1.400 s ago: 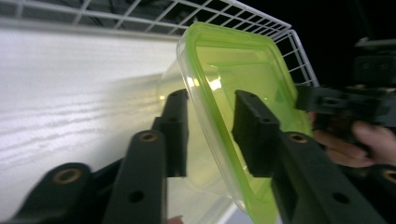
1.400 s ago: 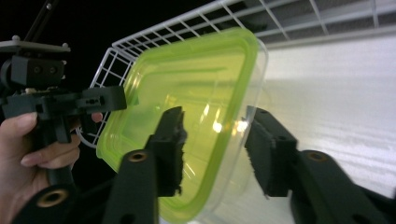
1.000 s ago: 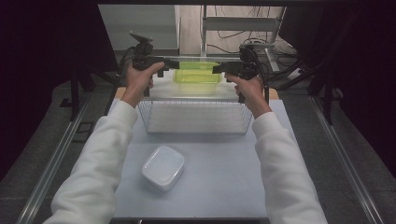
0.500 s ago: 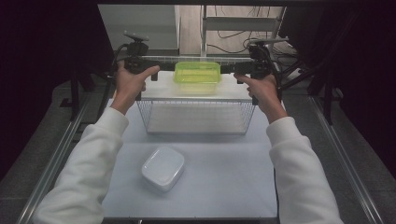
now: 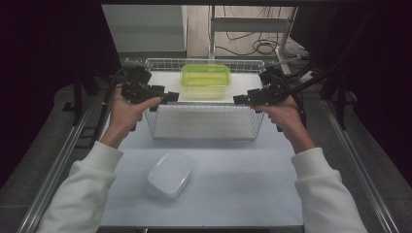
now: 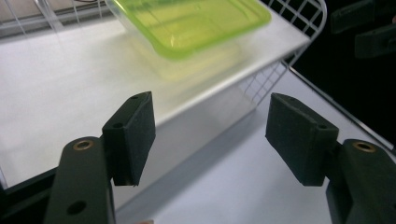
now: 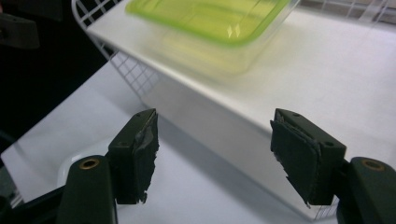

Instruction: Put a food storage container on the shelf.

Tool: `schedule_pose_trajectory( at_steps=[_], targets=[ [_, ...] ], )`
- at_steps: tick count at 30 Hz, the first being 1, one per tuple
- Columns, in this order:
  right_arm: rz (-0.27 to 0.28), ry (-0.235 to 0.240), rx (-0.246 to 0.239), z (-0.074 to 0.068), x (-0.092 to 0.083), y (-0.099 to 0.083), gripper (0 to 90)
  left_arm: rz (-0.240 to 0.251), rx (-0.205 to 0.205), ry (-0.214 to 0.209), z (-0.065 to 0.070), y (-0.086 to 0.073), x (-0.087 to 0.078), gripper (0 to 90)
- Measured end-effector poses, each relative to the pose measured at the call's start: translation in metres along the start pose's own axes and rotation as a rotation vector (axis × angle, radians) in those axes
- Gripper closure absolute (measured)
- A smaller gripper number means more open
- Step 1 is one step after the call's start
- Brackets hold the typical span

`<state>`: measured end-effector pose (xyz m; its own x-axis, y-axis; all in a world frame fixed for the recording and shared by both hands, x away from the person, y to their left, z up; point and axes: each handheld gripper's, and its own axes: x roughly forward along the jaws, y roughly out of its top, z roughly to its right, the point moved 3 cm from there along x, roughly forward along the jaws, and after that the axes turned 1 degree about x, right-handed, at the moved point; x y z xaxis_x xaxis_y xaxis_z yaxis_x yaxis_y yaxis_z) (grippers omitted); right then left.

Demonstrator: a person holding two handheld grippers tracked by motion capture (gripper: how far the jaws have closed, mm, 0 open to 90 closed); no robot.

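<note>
Left gripper now at 9 o'clock of the wire basket, near its left front corner; a second ago it was up at the green-lidded container, jaws at its left end. It has drawn back toward the person and outward. Jaws have just been opening, now stand wide apart, nothing between them; the left gripper view shows both pads bare with table behind. Green-lidded container sits inside the basket on its white floor, at 12 o'clock in the high view, toward the far wall, untouched; position unchanged over the earlier frames. In the left gripper view it lies at 12 o'clock beyond the jaws, slightly blurred. White lidded box on the table at 6 o'clock of the basket, near the left sleeve, same spot as before. Right gripper now at 3 o'clock of the basket by its right front corner; earlier it was at the container's right end, since pulled back and outward. Jaws wide apart, empty; the right gripper view shows worn pads clear of everything.
</note>
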<state>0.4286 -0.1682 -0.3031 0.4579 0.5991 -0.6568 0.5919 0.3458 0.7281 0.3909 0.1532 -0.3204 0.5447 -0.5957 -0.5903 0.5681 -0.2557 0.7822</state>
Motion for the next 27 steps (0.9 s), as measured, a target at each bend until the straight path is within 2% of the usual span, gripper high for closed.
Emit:
schedule_pose_trajectory(
  at_steps=[1, 3, 5, 6, 9, 13, 15, 21, 27],
  targets=[
    [-0.029, 0.005, -0.030, -0.003, 0.002, -0.013, 32.7, -0.010, 0.004, -0.004, 0.001, -0.006, 0.001, 32.3],
    [-0.038, 0.013, -0.041, -0.005, 0.003, -0.019, 33.2, -0.033, 0.023, 0.005, 0.003, -0.018, 0.003, 32.3],
    [-0.076, 0.019, -0.065, -0.007, 0.007, -0.037, 33.5, -0.058, 0.036, 0.002, 0.005, -0.035, 0.005, 32.5],
    [-0.076, 0.019, -0.065, -0.007, 0.007, -0.037, 33.5, -0.058, 0.036, 0.002, 0.005, -0.035, 0.005, 32.4],
    [-0.103, 0.037, -0.079, -0.007, 0.008, -0.053, 33.7, -0.074, 0.048, 0.000, 0.006, -0.050, 0.004, 32.7],
    [-0.138, 0.062, -0.089, -0.009, 0.011, -0.072, 34.0, -0.069, 0.041, -0.026, 0.009, -0.069, 0.003, 32.9],
    [-0.162, 0.063, -0.103, -0.011, 0.015, -0.082, 34.0, -0.076, 0.045, -0.020, 0.010, -0.082, 0.006, 34.6],
    [-0.201, 0.080, -0.114, -0.019, 0.026, -0.098, 34.1, -0.098, 0.044, -0.043, 0.012, -0.099, 0.010, 36.0],
    [-0.205, 0.095, -0.104, -0.020, 0.034, -0.113, 34.1, -0.132, 0.039, -0.053, 0.011, -0.116, 0.016, 36.0]
  ],
)
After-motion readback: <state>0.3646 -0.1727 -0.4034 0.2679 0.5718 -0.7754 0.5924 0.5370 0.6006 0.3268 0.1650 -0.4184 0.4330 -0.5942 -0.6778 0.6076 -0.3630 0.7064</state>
